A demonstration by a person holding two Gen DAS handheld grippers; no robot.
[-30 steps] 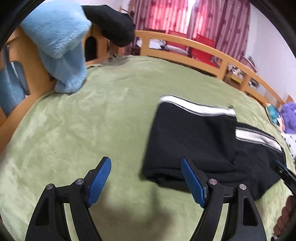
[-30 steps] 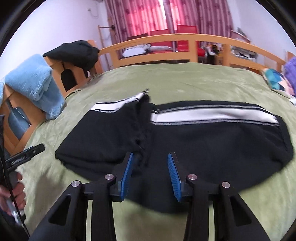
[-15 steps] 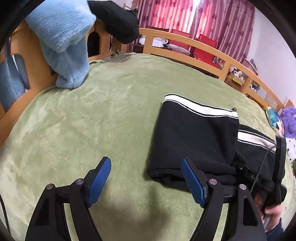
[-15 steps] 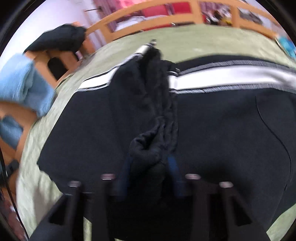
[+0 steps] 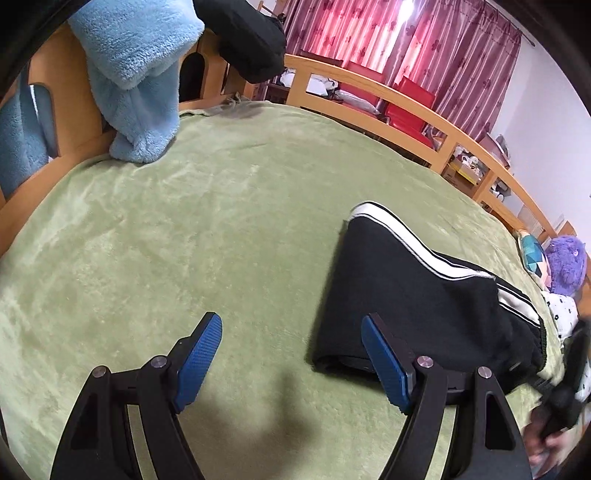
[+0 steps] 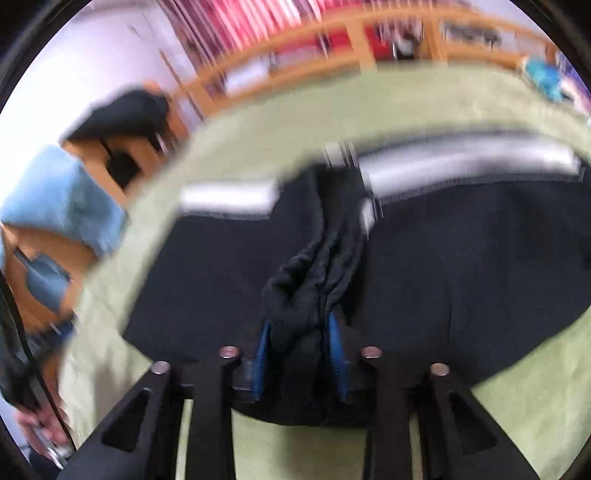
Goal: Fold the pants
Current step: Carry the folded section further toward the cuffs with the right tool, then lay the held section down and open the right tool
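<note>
Black pants (image 5: pixel 406 288) with a white side stripe lie folded on the green blanket (image 5: pixel 184 221). My left gripper (image 5: pixel 291 325) hovers open over bare blanket, its right finger beside the pants' near left corner, nothing between its pads. In the blurred right wrist view the pants (image 6: pixel 461 258) spread across the bed. A bunched ridge of black cloth (image 6: pixel 303 273) rises at their middle, and my right gripper (image 6: pixel 299 325) is shut on it. Its jaws are opening slightly, with the cloth still pressed between the blue pads.
A light blue fleece (image 5: pixel 136 62) and a black garment (image 5: pixel 240 33) hang over the wooden bed rail (image 5: pixel 388 96) at the far left. A purple plush toy (image 5: pixel 565 262) lies at the right edge. A hand (image 5: pixel 546 443) shows at the lower right.
The right gripper dropped onto the middle of the pants and closed on a ridge of cloth, which now stands bunched up. The left gripper stayed open, almost in place.
</note>
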